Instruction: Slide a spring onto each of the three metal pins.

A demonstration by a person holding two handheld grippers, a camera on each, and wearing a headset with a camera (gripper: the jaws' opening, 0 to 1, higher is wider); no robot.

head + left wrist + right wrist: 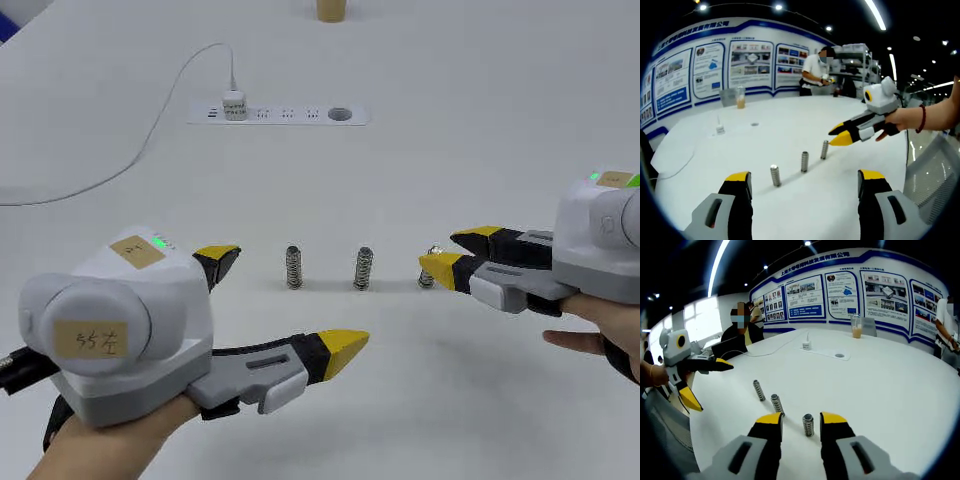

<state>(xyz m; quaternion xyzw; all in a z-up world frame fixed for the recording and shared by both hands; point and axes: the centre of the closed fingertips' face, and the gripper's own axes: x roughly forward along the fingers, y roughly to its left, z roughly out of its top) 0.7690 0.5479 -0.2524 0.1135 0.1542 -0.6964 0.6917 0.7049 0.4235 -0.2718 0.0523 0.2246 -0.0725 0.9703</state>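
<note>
Three upright metal pins stand in a row on the white table, each with a spring around it: left point(294, 267), middle point(364, 268) and right point(429, 270). My left gripper point(282, 303) is open wide, close in front of the row and holding nothing; in its own view its fingertips point(804, 175) frame the springs point(804, 161). My right gripper point(455, 252) is open at the right-hand pin. In its own view the jaws point(801, 419) stand either side of that spring point(808, 424) without clamping it. The other gripper point(700, 382) appears at the left.
A white power strip point(280, 114) with a plugged charger point(235, 104) and a trailing cable lies at the back. A cup point(331, 8) stands at the far edge. People stand beyond the table point(815, 70), point(742, 325).
</note>
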